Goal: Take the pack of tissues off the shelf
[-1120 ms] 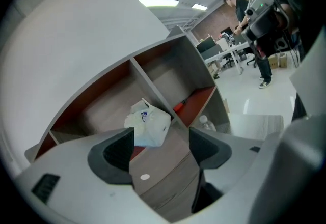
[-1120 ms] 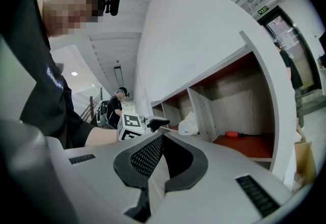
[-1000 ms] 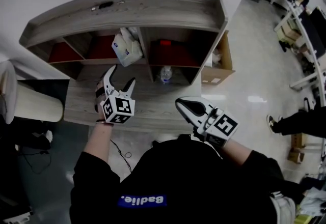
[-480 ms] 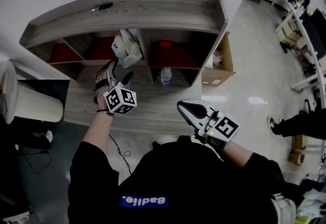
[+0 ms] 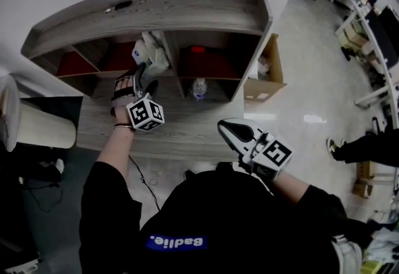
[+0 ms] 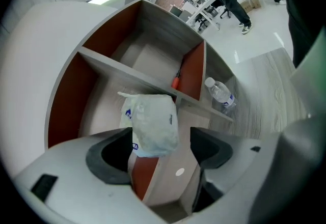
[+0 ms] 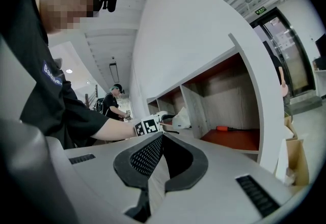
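The pack of tissues (image 6: 153, 123) is sitting at the front of a shelf (image 5: 187, 14) compartment, just left of the middle divider, and its crumpled white wrapper is jutting out past the compartment's edge. You are holding the left gripper (image 5: 146, 78) right up at it with the jaws spread apart; in the left gripper view the pack is showing between the two dark pads, and whether either pad is touching it cannot be told. Nothing is clamped there. In the compartment to the right of the divider an orange-handled tool (image 6: 175, 81) is lying on the red floor, and below it a clear water bottle (image 6: 220, 93) is standing on the wooden counter (image 5: 181, 123). You are keeping the right gripper (image 5: 227, 129) low over the counter's near edge, well apart from the shelf, its jaws pressed together with nothing between them. A cardboard box (image 5: 268, 73) is sitting just beside the shelf's right end.
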The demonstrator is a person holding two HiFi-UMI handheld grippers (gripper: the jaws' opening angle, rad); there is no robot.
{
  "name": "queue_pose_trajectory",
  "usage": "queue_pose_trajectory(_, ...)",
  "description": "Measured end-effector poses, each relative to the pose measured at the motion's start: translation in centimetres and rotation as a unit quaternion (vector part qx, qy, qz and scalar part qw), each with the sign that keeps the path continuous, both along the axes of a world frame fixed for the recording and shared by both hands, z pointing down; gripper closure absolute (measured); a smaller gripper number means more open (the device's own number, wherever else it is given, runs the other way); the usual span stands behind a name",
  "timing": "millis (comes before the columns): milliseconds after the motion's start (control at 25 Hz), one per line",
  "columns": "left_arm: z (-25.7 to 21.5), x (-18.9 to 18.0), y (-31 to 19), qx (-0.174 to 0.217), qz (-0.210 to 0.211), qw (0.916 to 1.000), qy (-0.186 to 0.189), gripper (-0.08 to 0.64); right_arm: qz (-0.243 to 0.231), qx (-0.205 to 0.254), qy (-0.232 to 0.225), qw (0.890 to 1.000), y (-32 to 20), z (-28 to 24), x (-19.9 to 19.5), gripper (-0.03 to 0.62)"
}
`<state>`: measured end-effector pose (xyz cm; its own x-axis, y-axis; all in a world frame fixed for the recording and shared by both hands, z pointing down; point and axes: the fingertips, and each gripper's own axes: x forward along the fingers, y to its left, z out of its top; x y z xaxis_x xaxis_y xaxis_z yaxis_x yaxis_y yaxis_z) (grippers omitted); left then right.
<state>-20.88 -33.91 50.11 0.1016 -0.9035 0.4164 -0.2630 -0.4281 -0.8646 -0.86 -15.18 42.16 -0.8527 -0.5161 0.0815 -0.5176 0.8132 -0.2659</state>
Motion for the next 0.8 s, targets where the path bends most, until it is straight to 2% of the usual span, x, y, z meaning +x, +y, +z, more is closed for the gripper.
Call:
queue_pose_trajectory(120, 0.7, 0.3, -0.2, -0.004, 0.009, 0.9995, -0.031, 0.236, 0.001, -0.002, 0.003, 1.000, 0.2, 0.2, 0.2, 0.566)
queue_pose_trajectory(360, 0.9, 0.3, -0.8, 0.010, 0.005, 0.9982, -0.059, 0.321, 0.007, -0.011, 0.004, 1.000, 0.6, 0.5, 0.9, 0.566)
queue_pose_trajectory(600, 0.9, 0.3, -0.9, 0.006, 0.000, 0.9987, -0.051, 0.410, 0.015, -0.016, -0.001, 1.000, 0.7, 0.6, 1.6, 0.566)
queue_pose_trajectory(800, 0.4, 0.6, 0.0, 0.006, 0.013, 0.9988, -0.047, 0.442, 0.013, -0.016, -0.004, 1.000, 0.9, 0.6, 1.5, 0.566)
